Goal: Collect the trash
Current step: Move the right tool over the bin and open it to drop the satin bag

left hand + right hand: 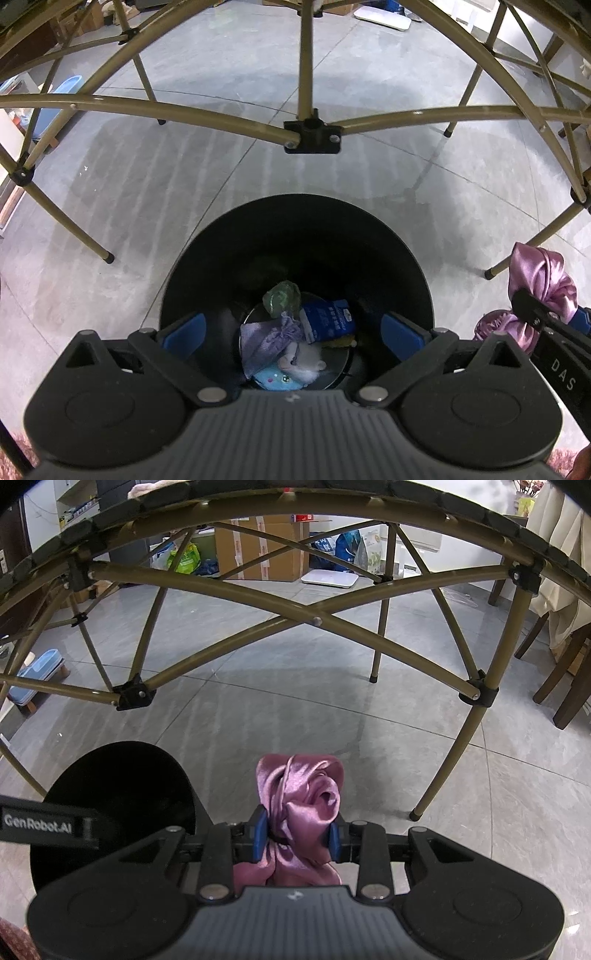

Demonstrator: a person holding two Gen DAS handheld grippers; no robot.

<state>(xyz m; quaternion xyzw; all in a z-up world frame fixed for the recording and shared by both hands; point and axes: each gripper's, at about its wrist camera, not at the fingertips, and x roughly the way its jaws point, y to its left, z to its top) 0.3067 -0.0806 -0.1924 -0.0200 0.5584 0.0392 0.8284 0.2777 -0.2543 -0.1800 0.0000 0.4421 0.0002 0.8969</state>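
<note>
A folding frame of olive-tan metal tubes point(306, 59) with black plastic joints is seen above and in front of both cameras, its legs standing on the grey tiled floor point(122, 192); the crossed tubes point(317, 620) are between the grippers and the far wall, where a cardboard box point(258, 550), a white flat scale point(330, 579) and some bags are placed. A dark wooden chair point(565, 672) is seen at the right edge. One round black plastic trash bin point(295, 258) stands on the floor directly under the left gripper point(293, 330). At its bottom about five pieces of trash can be counted: a green crumpled wrapper point(281, 297), a blue printed packet point(328, 320), a lilac fabric pouch point(271, 338), a white fluffy piece point(306, 363) and a light blue piece point(279, 379). The left gripper is pointed down into the bin mouth with its two blue fingers spread wide and nothing between them. The right gripper point(297, 836) is held just beside the bin point(118, 801), to its right, and is pointed forward and downward; its fingers are pressed on one pink satin cloth bundle point(303, 797), which is above the floor and outside the bin.
</note>
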